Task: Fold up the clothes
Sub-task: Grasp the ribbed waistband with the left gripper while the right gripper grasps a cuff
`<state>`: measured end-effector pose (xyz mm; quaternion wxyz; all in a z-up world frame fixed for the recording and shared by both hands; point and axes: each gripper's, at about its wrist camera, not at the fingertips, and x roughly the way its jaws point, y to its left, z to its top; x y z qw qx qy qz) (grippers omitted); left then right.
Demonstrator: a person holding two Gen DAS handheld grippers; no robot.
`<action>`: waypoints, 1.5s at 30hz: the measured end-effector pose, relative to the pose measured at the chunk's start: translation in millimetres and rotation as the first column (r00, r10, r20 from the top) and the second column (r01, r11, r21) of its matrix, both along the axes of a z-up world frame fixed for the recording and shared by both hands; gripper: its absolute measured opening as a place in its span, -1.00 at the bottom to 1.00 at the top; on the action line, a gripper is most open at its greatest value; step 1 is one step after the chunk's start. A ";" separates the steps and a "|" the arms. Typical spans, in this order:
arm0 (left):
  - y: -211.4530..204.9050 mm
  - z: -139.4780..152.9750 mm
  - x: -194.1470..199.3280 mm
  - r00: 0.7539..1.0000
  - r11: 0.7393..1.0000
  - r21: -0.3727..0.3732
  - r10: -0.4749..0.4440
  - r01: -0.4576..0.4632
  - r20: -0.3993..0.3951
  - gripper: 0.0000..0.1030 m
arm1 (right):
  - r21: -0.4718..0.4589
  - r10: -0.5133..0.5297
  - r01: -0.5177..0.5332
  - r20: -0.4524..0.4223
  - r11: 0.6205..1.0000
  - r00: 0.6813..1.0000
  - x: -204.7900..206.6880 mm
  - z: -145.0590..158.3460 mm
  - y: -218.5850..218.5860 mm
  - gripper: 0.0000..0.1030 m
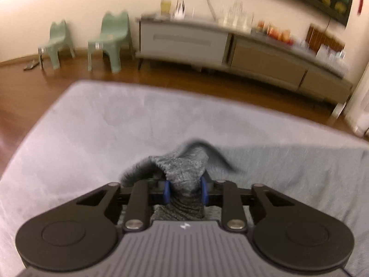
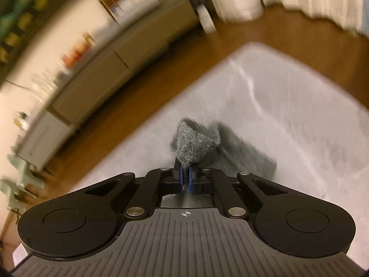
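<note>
Left gripper (image 1: pixel 185 190) clamped thick bunch of grey garment (image 1: pixel 184 164); right gripper (image 2: pixel 185 180) pinched thin corner, pads nearly meeting. Garment hung between both, over pale bedsheet (image 1: pixel 92 127). Risk: right corner slipping under tension; uneven pull skewing fold.

Ahead of my left gripper (image 1: pixel 185 190) the grey cover (image 1: pixel 96 124) lay bare to its far edge. Grey knit cloth (image 1: pixel 299 161) spread on my right. Ahead of my right gripper (image 2: pixel 185 180) a dark fold (image 2: pixel 244 152) lay close.
</note>
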<state>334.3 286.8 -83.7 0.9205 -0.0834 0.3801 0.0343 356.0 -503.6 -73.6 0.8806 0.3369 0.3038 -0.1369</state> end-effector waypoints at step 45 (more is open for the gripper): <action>87.5 -17.3 -261.7 0.994 0.944 -0.330 -0.028 -0.008 -0.104 -0.51 | -0.033 -0.034 0.026 -0.256 0.999 0.966 -369.5 -58.1 -14.2 -0.96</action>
